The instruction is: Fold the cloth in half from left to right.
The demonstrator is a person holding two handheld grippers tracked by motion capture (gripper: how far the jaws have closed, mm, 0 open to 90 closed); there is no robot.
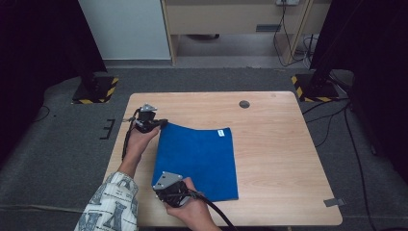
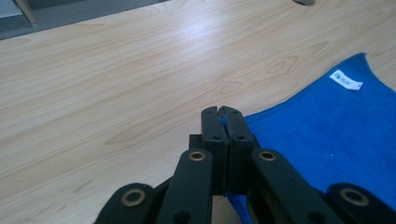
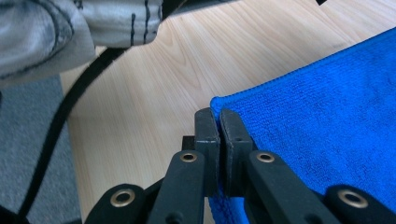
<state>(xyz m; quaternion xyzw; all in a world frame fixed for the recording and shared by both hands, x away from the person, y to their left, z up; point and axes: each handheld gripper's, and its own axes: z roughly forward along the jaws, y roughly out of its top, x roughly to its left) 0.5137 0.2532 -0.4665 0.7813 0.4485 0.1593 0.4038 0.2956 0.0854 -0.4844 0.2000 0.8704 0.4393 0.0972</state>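
Note:
A blue cloth with a small white tag lies on the wooden table. My left gripper is shut on the cloth's far left corner; in the left gripper view the blue edge runs out from between the closed jaws. My right gripper is shut on the near left corner, and in the right gripper view the cloth is pinched between the jaws. The left edge of the cloth is lifted slightly off the table between both grippers.
A round hole sits near the table's far edge. A patterned sleeve comes in at the bottom left. Grey carpet surrounds the table, with two black stands on striped bases at the back.

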